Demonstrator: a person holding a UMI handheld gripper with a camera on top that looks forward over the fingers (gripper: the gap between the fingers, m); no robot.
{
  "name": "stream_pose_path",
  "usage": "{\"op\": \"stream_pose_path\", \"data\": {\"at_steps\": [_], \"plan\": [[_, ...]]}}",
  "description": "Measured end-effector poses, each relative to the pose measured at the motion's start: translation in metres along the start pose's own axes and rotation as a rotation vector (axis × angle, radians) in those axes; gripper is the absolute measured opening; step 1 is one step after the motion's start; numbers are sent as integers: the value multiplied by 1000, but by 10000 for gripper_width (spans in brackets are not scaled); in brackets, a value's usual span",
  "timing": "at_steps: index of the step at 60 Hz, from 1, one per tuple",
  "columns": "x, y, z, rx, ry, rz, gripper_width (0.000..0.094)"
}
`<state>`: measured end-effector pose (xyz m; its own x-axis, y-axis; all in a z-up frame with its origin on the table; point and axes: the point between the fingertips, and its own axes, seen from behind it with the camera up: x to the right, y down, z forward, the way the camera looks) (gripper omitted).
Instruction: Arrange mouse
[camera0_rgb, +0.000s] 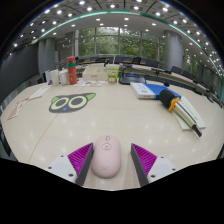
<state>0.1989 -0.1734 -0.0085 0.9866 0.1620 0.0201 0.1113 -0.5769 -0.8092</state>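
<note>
A pale pink computer mouse (106, 157) lies on the cream table (120, 120), between my two fingers. My gripper (110, 160) is open: the magenta pads (80, 157) stand on either side of the mouse, with a small gap showing on the right side. A dark mouse mat with a cat-eyes print (72, 102) lies beyond the fingers, to the left on the table.
A blue and white book (145, 89) and a long bundle with orange and blue parts (178, 106) lie at the far right. Bottles and boxes (62, 75) stand at the far left. Papers lie along the left edge (25, 103).
</note>
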Motion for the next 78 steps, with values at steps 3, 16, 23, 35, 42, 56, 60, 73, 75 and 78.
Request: {"op": "stream_pose_path", "data": {"at_steps": [3,16,23,35,42,56,60,73,75,78], "plan": [[3,0,1,-1,6,0,674],[7,0,2,-6,47,-1,419],[7,-2,1,-16,58,-12,335],[10,-27,-8,-4,97,13,333],[-4,-95,-22,82,107,66,333],[-76,-235,-5,227,92,76,331],[-107,-251,20,218,73,75,330],[-184,-224,112,111,61,51,330],[-190,-214,126,91,62,53,331],[-196,-199,144,59,71,53,332]]}}
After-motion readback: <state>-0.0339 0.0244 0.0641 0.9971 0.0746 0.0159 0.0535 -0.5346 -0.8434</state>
